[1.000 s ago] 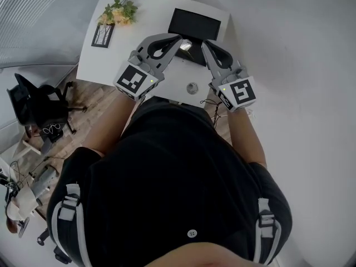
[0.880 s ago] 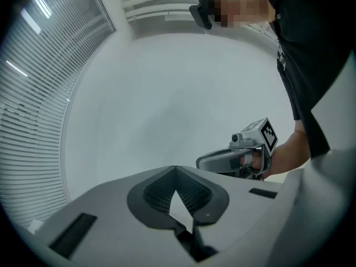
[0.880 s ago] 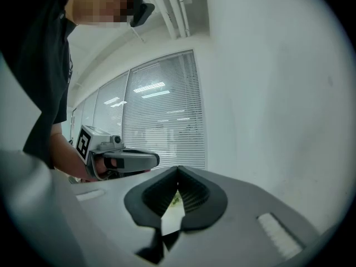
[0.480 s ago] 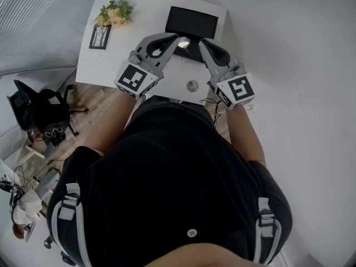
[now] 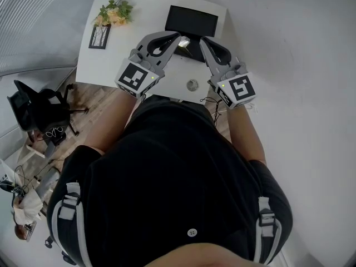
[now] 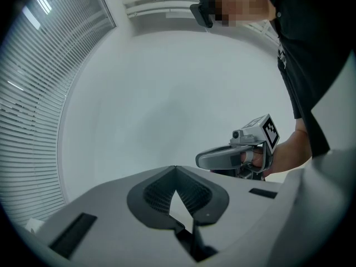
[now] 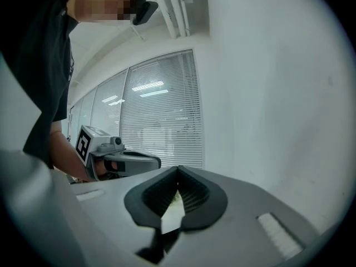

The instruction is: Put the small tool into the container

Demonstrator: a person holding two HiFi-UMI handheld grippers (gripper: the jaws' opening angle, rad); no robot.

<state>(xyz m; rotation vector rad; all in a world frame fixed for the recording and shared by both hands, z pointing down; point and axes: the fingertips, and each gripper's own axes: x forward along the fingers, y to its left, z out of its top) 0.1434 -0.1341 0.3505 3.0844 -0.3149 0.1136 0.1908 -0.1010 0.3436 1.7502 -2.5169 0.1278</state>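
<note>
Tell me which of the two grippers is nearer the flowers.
The left gripper: it hangs on the side of the white table where the flowers lie, while the right gripper is farther off.

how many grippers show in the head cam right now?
2. The left gripper is over the white table, its tip toward the black container. The right gripper is just to its right, also pointing at the container. None seems hidden.

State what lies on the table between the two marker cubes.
A small round grey object lies there on the white table, seen in the head view.
</note>
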